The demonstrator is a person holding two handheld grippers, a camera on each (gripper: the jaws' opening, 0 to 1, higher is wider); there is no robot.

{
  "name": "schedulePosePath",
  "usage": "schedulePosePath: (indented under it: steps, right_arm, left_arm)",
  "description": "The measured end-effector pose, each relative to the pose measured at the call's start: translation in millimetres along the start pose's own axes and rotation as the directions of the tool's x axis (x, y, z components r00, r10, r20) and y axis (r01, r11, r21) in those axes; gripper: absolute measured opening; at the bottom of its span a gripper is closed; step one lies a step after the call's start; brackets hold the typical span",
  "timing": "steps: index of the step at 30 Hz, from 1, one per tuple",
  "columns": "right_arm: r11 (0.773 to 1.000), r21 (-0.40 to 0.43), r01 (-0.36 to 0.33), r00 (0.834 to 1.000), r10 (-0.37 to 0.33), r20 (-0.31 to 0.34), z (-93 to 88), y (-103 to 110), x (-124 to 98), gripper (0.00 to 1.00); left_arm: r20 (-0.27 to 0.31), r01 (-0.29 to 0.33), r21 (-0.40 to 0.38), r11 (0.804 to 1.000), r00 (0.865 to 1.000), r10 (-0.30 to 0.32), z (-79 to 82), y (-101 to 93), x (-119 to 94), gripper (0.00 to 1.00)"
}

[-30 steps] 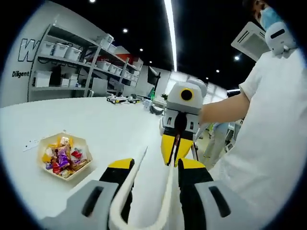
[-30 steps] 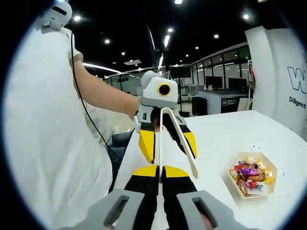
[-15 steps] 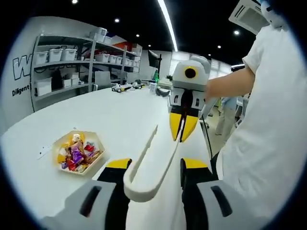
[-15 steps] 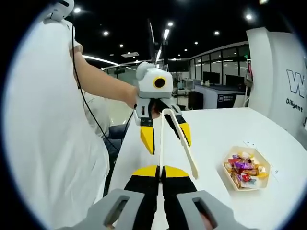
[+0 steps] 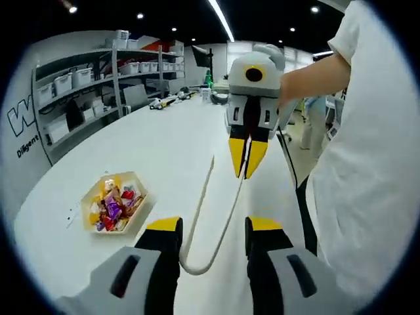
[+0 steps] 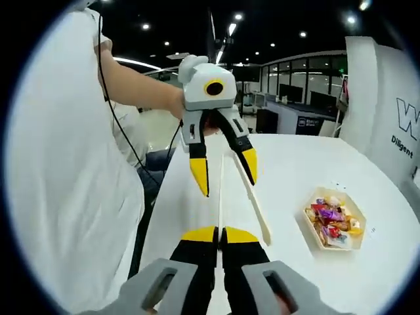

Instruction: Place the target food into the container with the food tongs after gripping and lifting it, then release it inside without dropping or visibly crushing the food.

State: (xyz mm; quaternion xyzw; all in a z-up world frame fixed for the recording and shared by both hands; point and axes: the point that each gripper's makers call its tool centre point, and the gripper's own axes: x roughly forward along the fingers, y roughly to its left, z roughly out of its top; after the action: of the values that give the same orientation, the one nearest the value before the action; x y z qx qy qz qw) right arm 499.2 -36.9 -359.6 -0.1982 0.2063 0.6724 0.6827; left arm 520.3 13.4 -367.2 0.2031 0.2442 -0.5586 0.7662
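Right hand-held gripper (image 6: 220, 236), jaws closed on one arm of the white food tongs (image 6: 252, 200); left hand-held gripper (image 6: 223, 174) spread wide around them, apparently not touching. Hexagonal tray (image 6: 331, 220) of wrapped candies (image 5: 113, 207) rests on the white worktop (image 5: 157, 144), well apart.

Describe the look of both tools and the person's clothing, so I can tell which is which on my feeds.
Both tools match: grey bodies, black jaws with yellow tips, white housing above. Left tool appears in the right gripper view, right tool in the left gripper view. The person wears a white short-sleeved shirt; a black cable hangs along it.
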Motion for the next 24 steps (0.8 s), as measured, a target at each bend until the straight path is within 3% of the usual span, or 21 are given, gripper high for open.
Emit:
schedulePosePath:
  steps: [7, 13, 24]
  right_arm:
    - [1.0, -0.018, -0.01, 0.999, 0.009, -0.054, -10.2, 4.8, 6.6, 0.0]
    - [0.999, -0.033, -0.026, 0.996, 0.023, -0.082, -14.3, 9.8, 11.4, 0.0]
    - [1.0, -0.021, -0.02, 0.992, 0.017, -0.121, -18.4, 8.8, 14.2, 0.0]
  left_arm:
    - [-0.087, 0.011, 0.072, 0.997, 0.996, -0.005, -8.3, -6.2, 8.3, 0.32]
    - [-0.18, 0.038, 0.101, 0.994, 0.983, -0.02, -23.1, -8.8, 15.7, 0.19]
    - [-0.189, 0.073, 0.091, 0.993, 0.98, -0.054, -30.0, -12.0, 17.9, 0.17]
